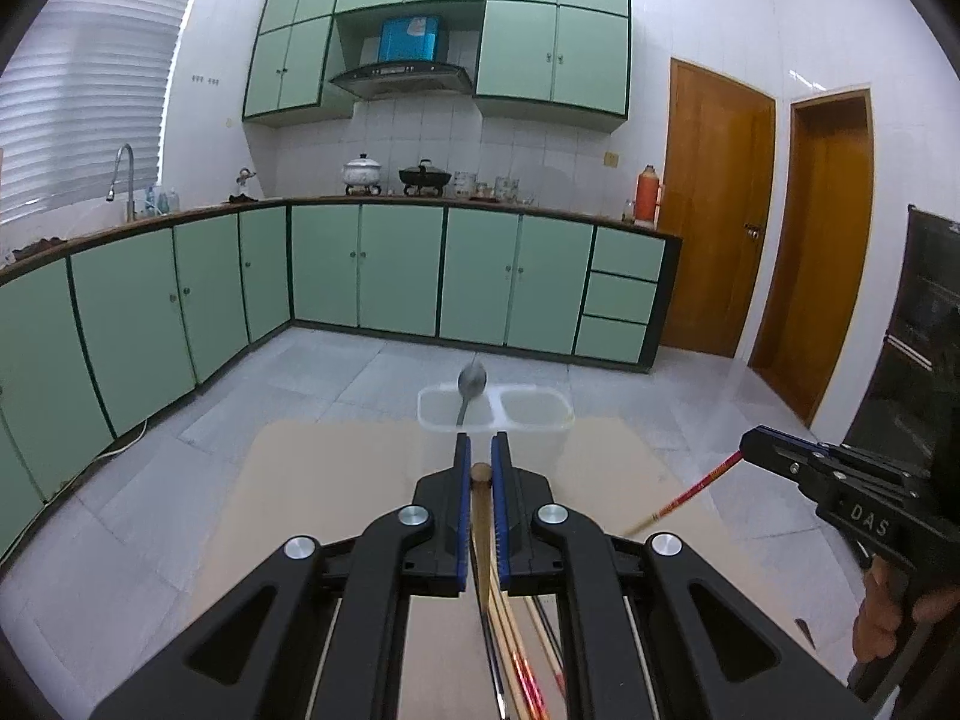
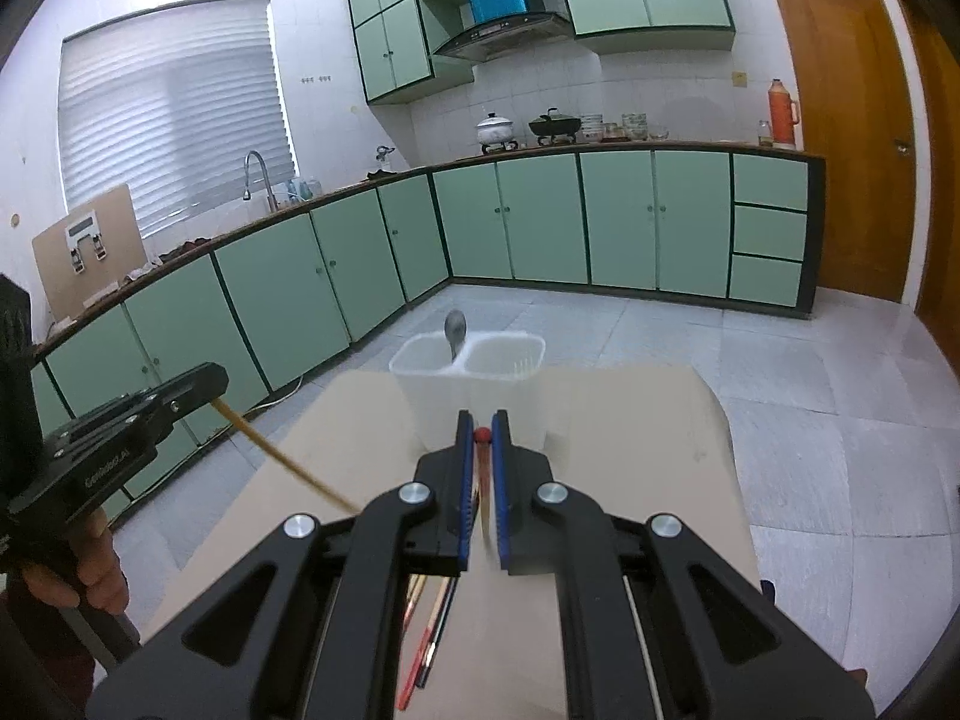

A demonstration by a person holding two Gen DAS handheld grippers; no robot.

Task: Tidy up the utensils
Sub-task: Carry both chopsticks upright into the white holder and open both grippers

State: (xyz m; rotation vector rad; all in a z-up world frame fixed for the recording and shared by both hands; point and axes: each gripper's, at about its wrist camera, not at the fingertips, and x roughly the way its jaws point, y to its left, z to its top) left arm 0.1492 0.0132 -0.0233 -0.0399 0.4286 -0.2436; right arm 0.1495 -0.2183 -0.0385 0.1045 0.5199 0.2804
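Observation:
A clear two-compartment holder (image 1: 528,414) (image 2: 510,372) stands at the far edge of a tan table (image 1: 336,480) (image 2: 630,420). A metal spoon (image 1: 471,387) (image 2: 454,330) stands in its left compartment. My left gripper (image 1: 480,450) is shut on a wooden chopstick (image 1: 480,516), held above the table; it also shows in the right wrist view (image 2: 207,384) with the chopstick (image 2: 282,456). My right gripper (image 2: 482,426) is shut on a red chopstick (image 2: 482,450); it shows in the left wrist view (image 1: 750,441) with that chopstick (image 1: 690,492). Several chopsticks (image 1: 516,660) (image 2: 426,630) lie on the table below.
Green kitchen cabinets (image 1: 390,270) (image 2: 540,216) run along the far walls, with a sink faucet (image 1: 123,180), pots and a red thermos (image 1: 647,195) on the counter. Wooden doors (image 1: 714,210) stand at right. A tiled floor surrounds the table.

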